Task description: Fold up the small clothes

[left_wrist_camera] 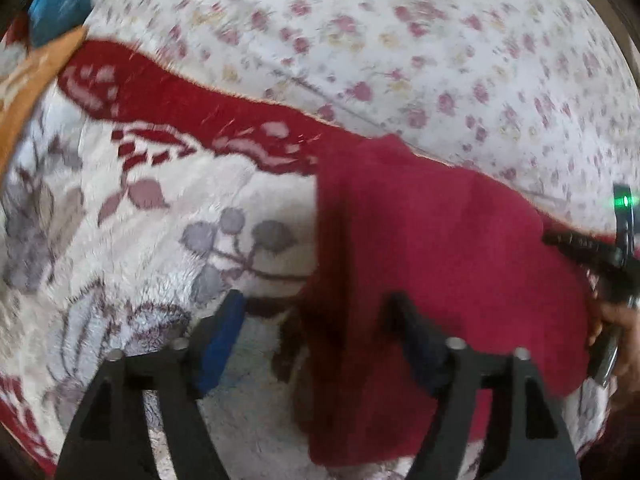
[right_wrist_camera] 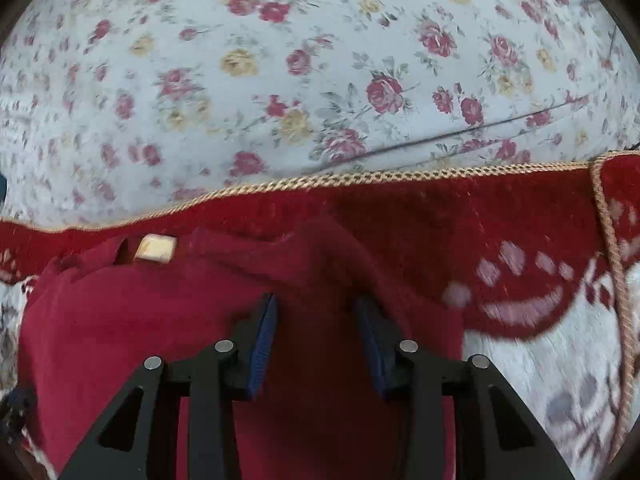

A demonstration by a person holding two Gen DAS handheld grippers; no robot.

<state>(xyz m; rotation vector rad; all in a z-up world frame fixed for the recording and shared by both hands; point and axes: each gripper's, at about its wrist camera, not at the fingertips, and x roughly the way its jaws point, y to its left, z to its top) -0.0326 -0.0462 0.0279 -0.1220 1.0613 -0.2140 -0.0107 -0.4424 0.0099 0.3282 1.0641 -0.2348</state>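
Note:
A small dark red garment lies flat on a plush white blanket that has a red border. My left gripper is open just above the garment's left edge, one finger over the blanket and the other over the red cloth, with nothing pinched. In the right wrist view the same garment shows a tan label near its far edge. My right gripper stands partly open over a low ridge of the cloth, and its pads do not press on it. A hand holds that gripper at the right edge.
Beyond the blanket's gold cord trim spreads a pale sheet with rose print. A blue thing and an orange cloth lie at the far left. A thin dark line crosses the sheet.

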